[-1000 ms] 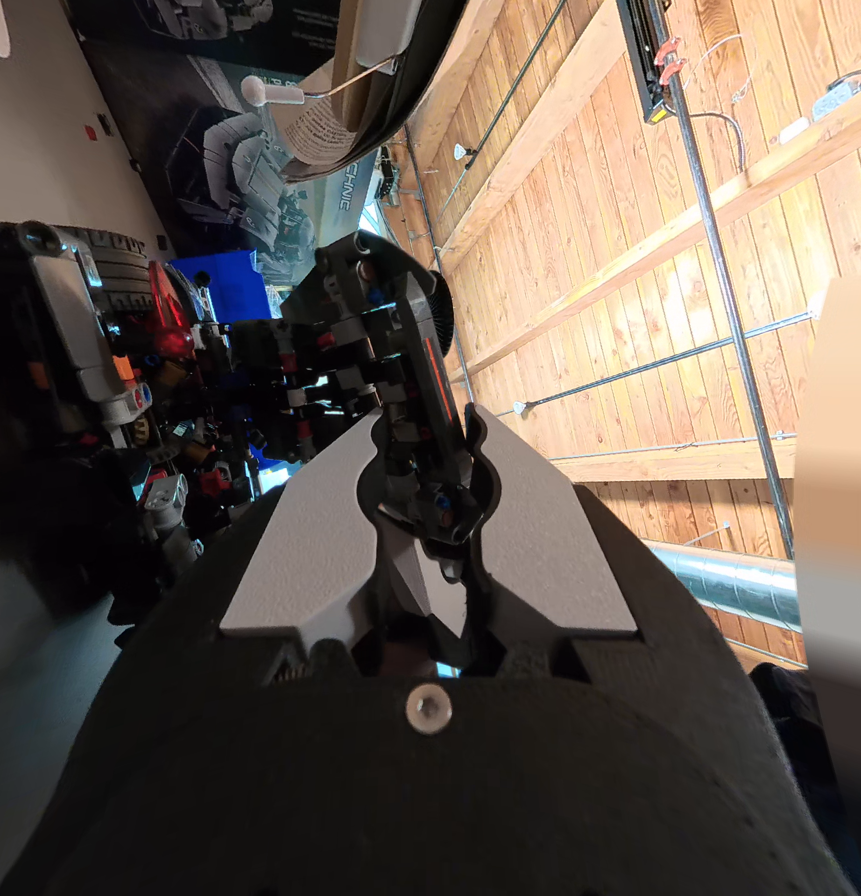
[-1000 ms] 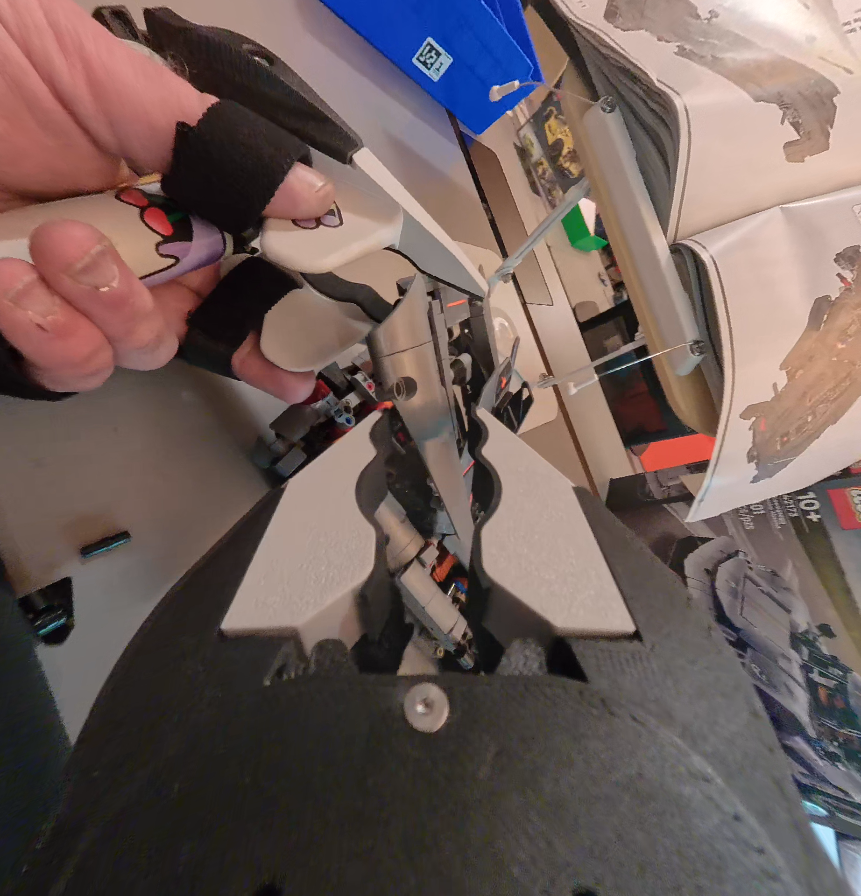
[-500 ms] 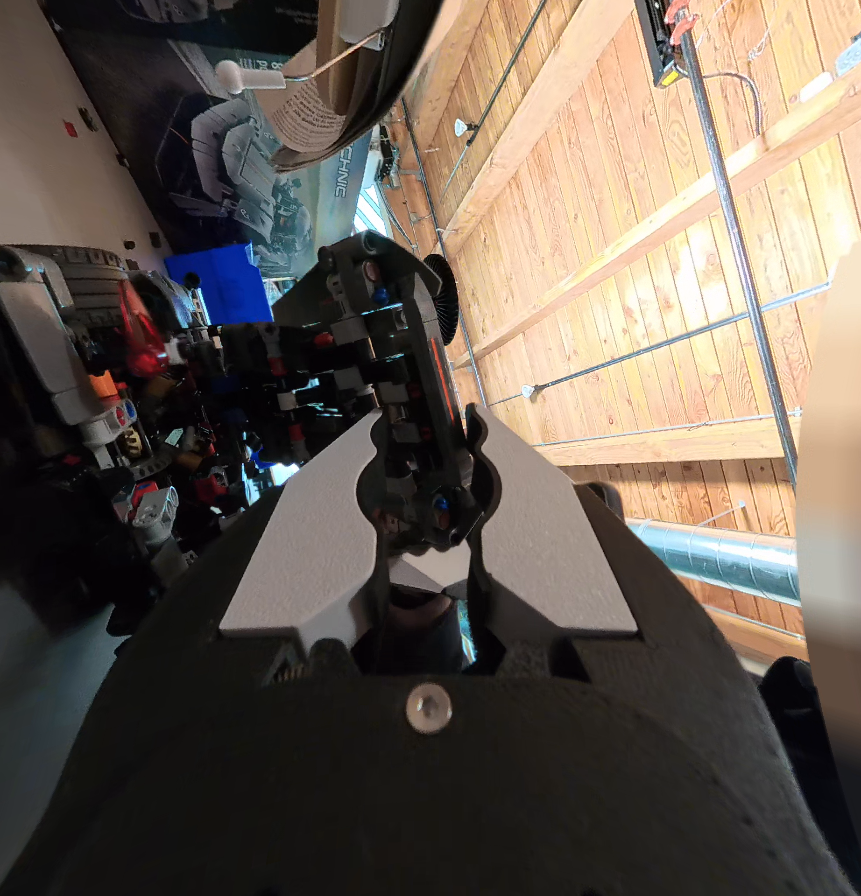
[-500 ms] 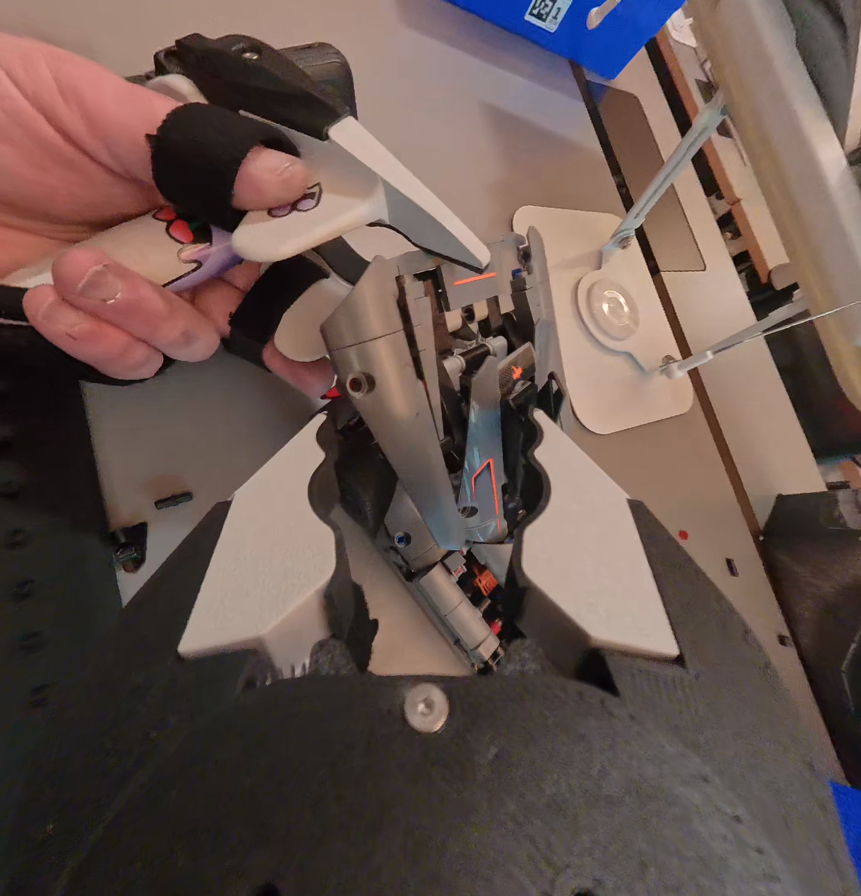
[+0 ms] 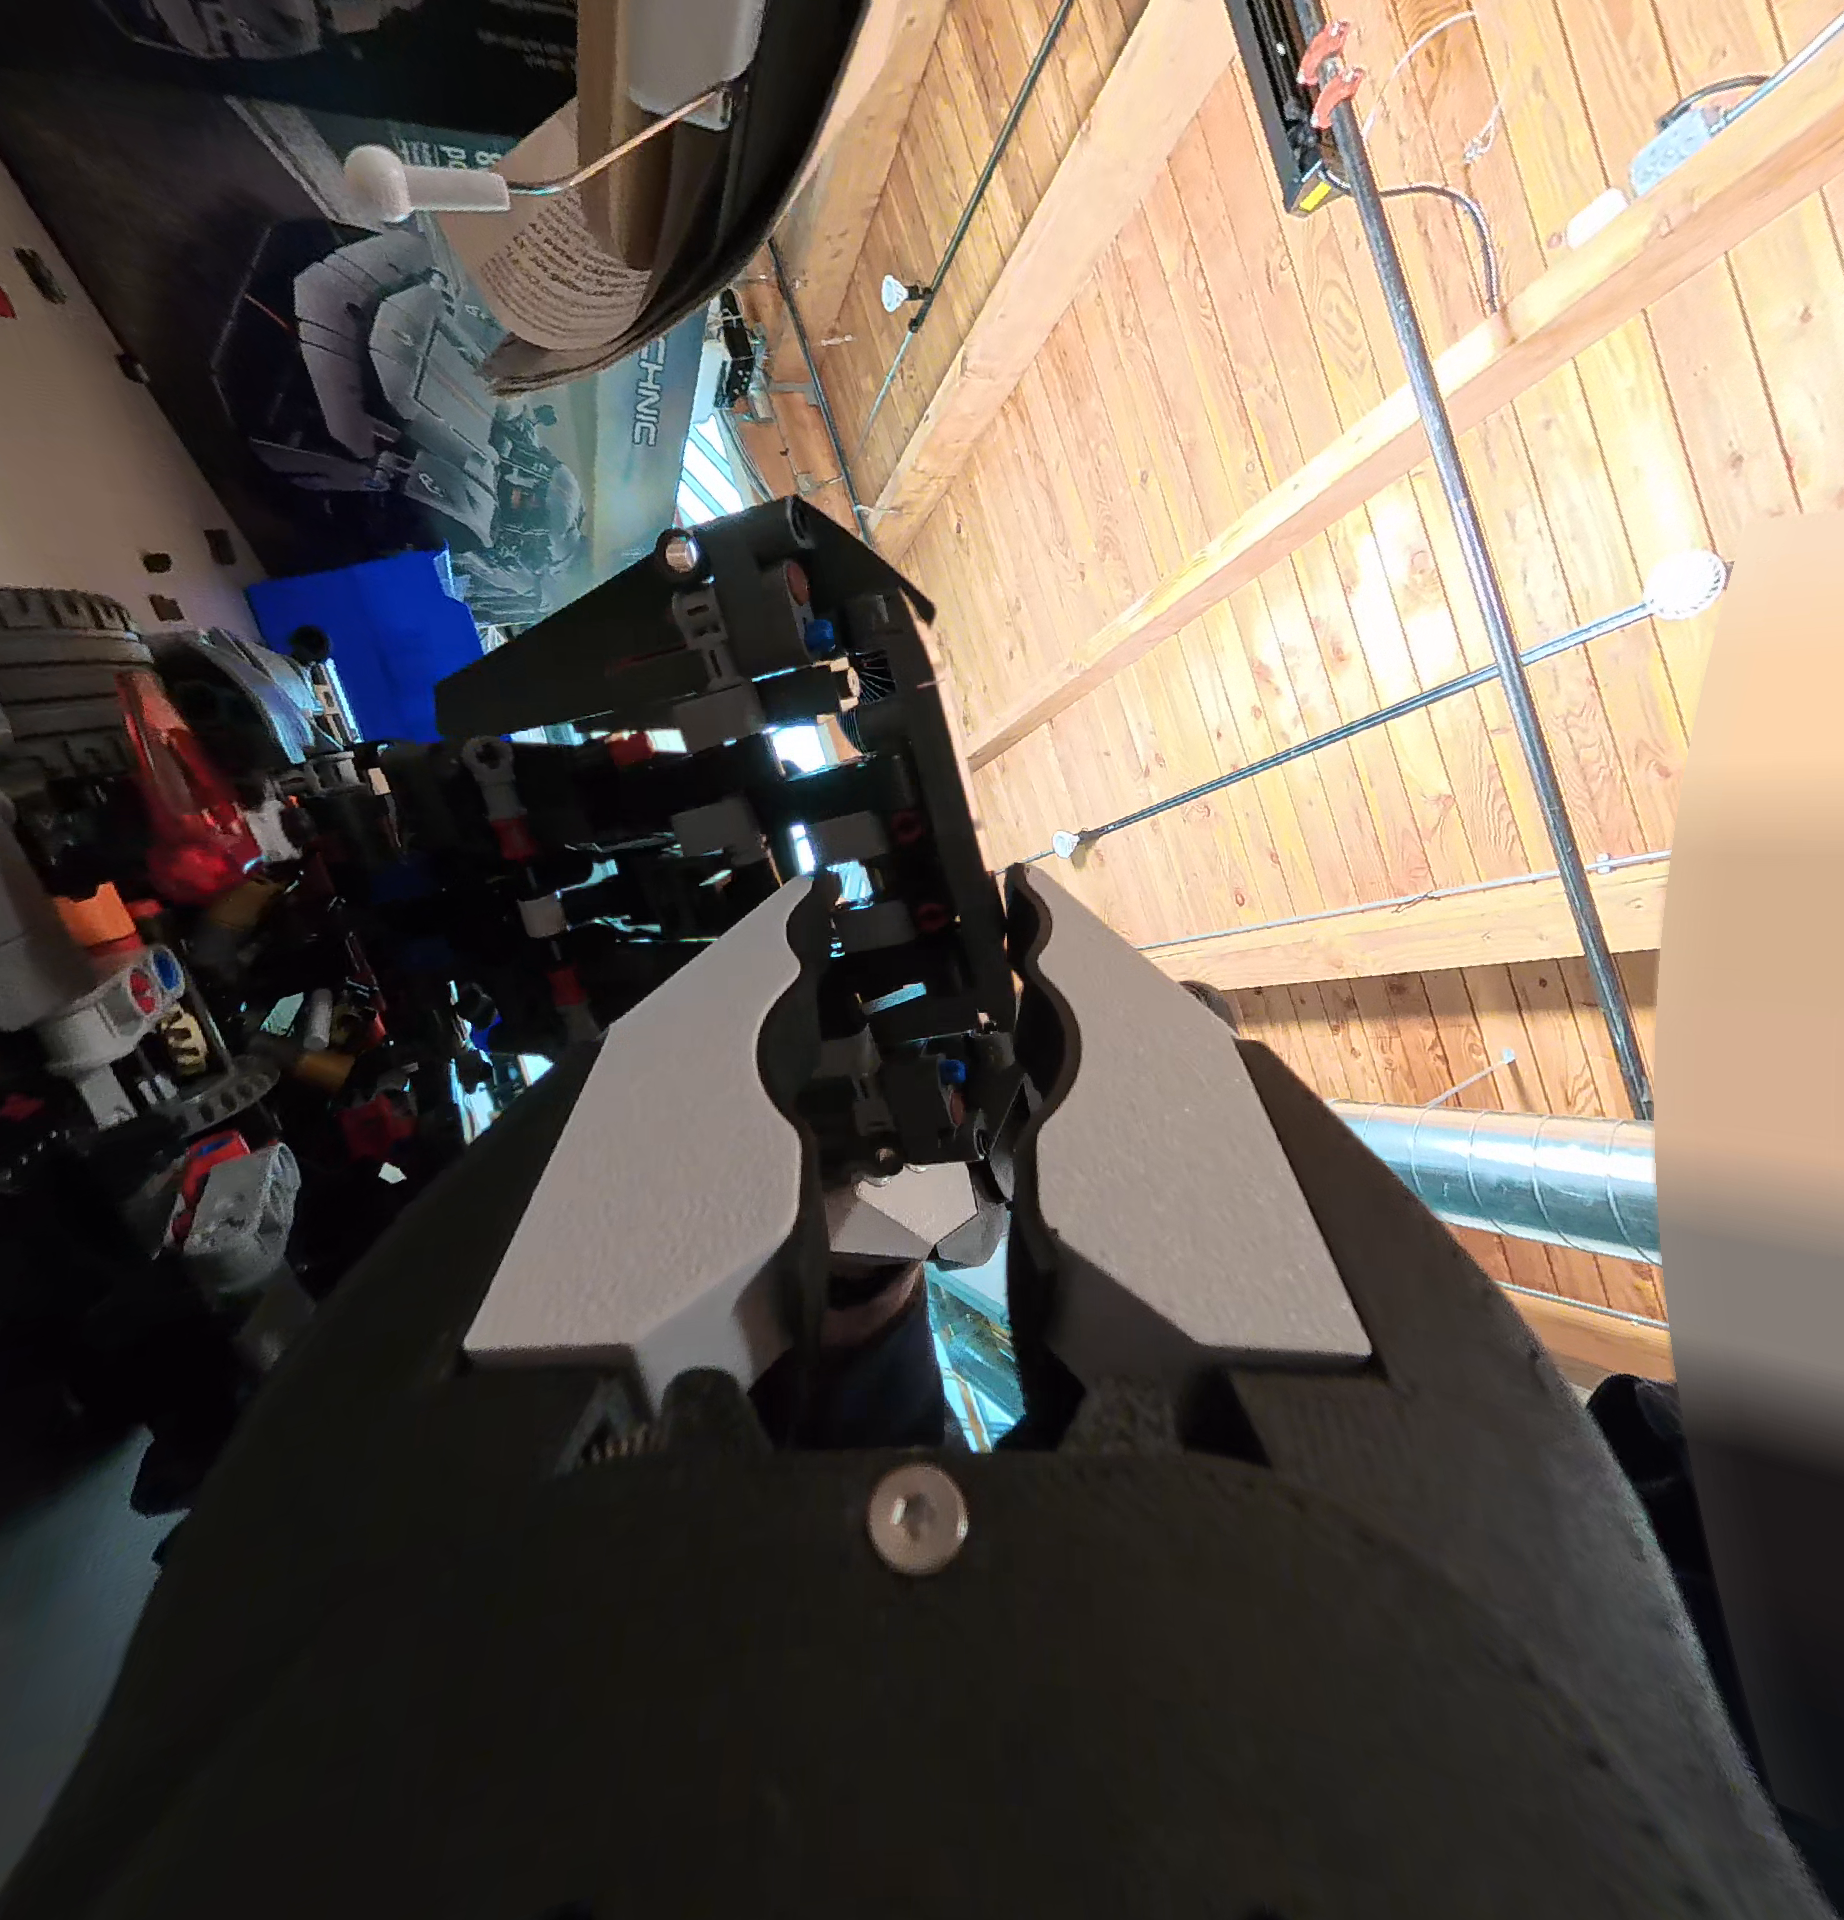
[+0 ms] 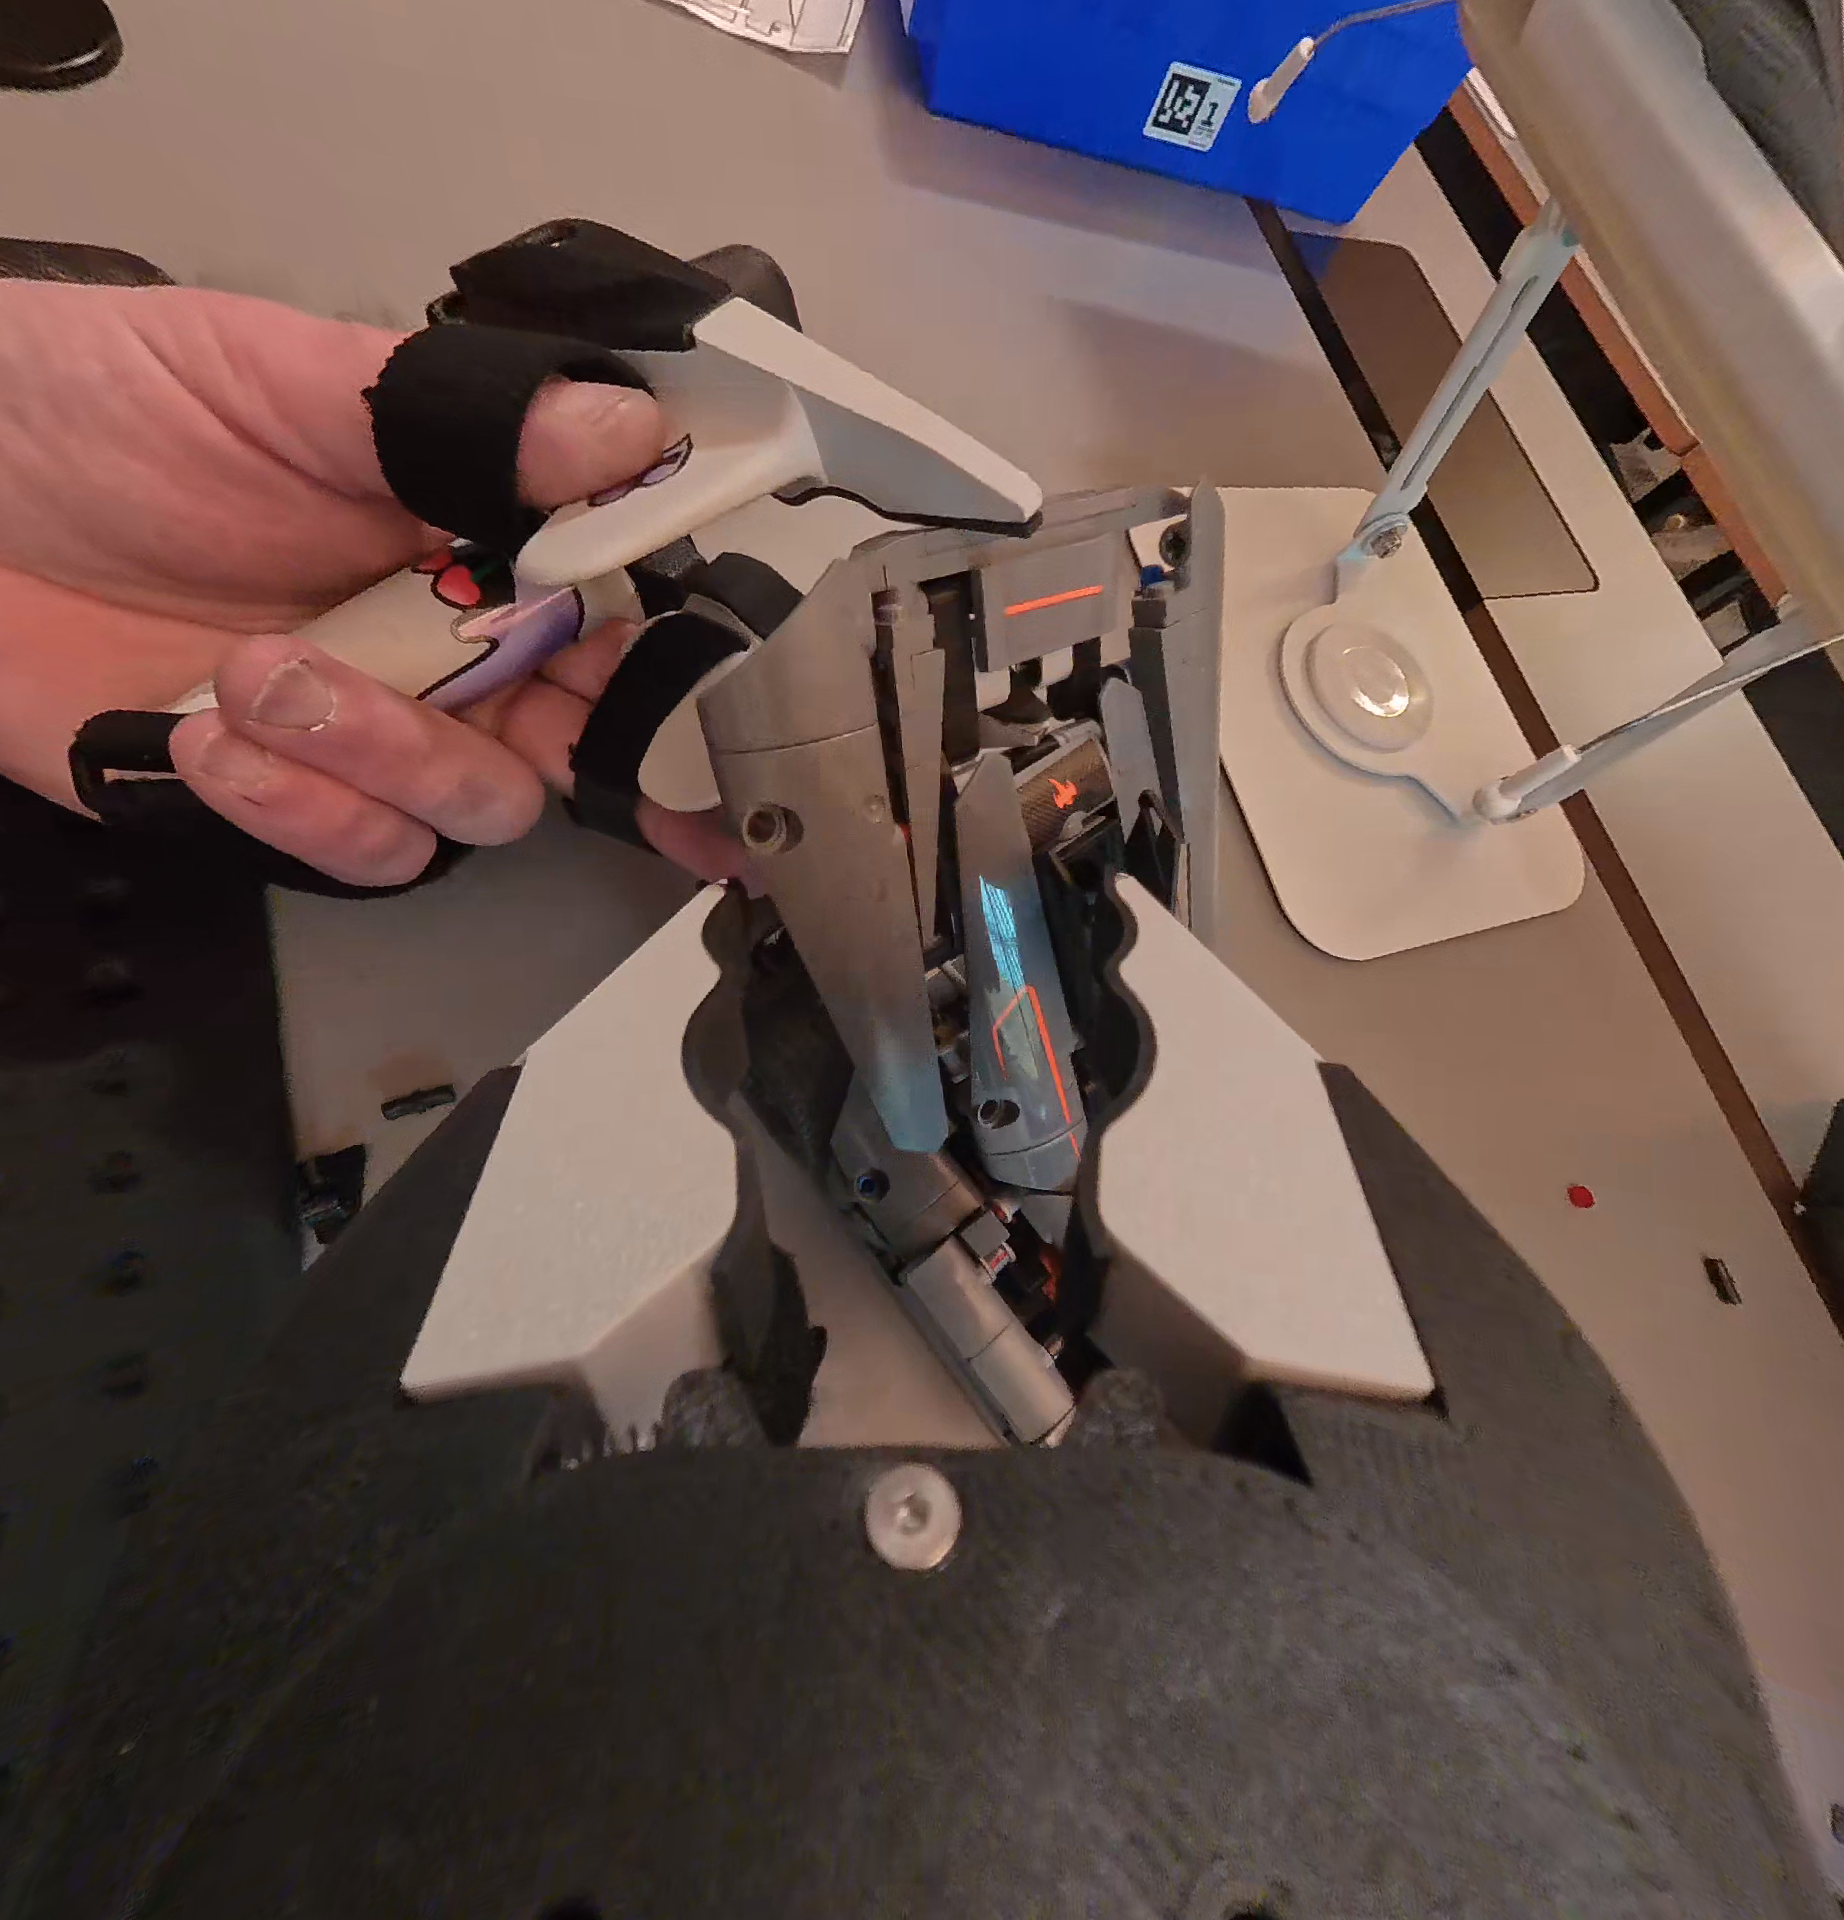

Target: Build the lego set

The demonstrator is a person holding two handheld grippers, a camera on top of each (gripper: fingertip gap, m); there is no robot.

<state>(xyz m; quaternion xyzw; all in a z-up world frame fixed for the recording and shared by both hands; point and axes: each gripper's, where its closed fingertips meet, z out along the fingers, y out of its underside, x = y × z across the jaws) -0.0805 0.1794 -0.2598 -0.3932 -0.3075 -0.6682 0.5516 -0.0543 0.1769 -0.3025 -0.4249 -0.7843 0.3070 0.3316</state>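
A grey and black Lego model with orange stripes (image 6: 845, 831) is held between both grippers above the table. My right gripper (image 6: 923, 904) is shut on its lower end, with the jaws set wide around it. In the right wrist view a hand (image 6: 170, 468) holds the left gripper, whose upper finger (image 6: 876, 447) rests on the model's top edge. In the left wrist view my left gripper (image 5: 913, 883) is shut on the model's dark frame (image 5: 876, 748), which points up toward the wooden ceiling.
A blue bin (image 6: 1157, 94) stands at the table's far side. A white stand base (image 6: 1417, 779) with metal arms sits to the right. A larger Lego build with red parts (image 5: 170, 790) and the set's box (image 5: 378, 343) lie to the left. The gap from one gripper's tips to the other's is roughly 5 cm.
My right gripper's jaws have widened around the model and its view has tilted down toward the table. The model has turned between the grippers. The left gripper keeps its hold.
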